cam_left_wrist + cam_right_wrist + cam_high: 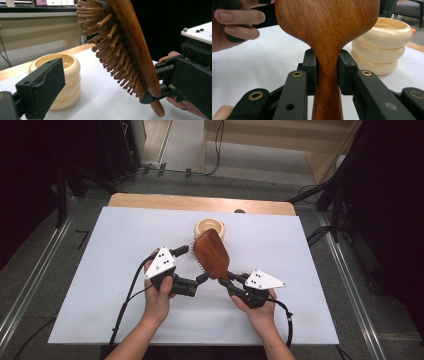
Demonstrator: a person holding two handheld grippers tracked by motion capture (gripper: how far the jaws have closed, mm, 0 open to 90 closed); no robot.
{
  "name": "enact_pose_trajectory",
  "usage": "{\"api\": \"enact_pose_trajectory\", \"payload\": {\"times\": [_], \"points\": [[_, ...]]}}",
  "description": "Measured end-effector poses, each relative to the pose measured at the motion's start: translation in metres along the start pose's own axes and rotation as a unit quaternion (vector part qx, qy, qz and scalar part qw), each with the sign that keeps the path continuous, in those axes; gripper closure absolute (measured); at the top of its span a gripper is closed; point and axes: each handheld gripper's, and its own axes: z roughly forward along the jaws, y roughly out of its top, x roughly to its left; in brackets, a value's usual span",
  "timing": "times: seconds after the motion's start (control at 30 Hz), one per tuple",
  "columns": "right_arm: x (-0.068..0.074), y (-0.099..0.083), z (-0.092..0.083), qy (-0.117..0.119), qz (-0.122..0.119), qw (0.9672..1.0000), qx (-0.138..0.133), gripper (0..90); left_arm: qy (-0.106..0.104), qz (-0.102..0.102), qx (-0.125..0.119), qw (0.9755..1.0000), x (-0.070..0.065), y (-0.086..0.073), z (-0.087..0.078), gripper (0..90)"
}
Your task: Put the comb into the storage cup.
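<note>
My right claw [327, 75] is pinching the wooden hairbrush [327, 27] by the neck, just where the handle narrows below the paddle; both jaws press flat against the wood from either side. The brush stands tilted above the white table [100, 285], its head leaning up and away from that claw, smooth back toward me and wooden bristles [110, 50] facing my left claw [191, 267]. My left claw is spread wide: one jaw sits just beside the lower edge of the brush head, the other out beyond the bristles, holding nothing. Past the brush head, farther from both claws, stands a cream ribbed pot [210, 227], close behind the brush tip.

My worry is the grip. The neck is polished, rounded wood, and the heavy head hangs well beyond the pinch, so I judge it could swivel between the jaws or slide down if I ease the pressure. If I close the left claw carelessly it would land on bristles, which give poor purchase. Swinging the head forward could knock the pot, which looks light
</note>
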Motion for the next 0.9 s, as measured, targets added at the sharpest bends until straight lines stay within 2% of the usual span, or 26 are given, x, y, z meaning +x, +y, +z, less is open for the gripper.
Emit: {"api": "enact_pose_trajectory", "payload": {"times": [0.5,0.57,0.77,0.9], "points": [[0.013,0.001,0.007,0.009,-0.007,0.9999,-0.001,70.4,0.001,-0.025,0.001,0.9997,-0.005,0.001,0.011,0.0],[0.014,0.002,0.007,0.009,-0.006,0.9999,-0.004,70.4,0.008,-0.026,0.002,0.9996,-0.006,0.001,0.012,0.0],[0.017,0.002,0.008,0.010,-0.010,0.9999,-0.005,70.4,0.029,-0.034,0.008,0.9989,-0.009,0.002,0.017,12.9],[0.018,0.002,0.009,0.010,-0.014,0.9998,-0.004,70.4,0.033,-0.042,0.016,0.9985,-0.010,0.002,0.020,15.6]]}}
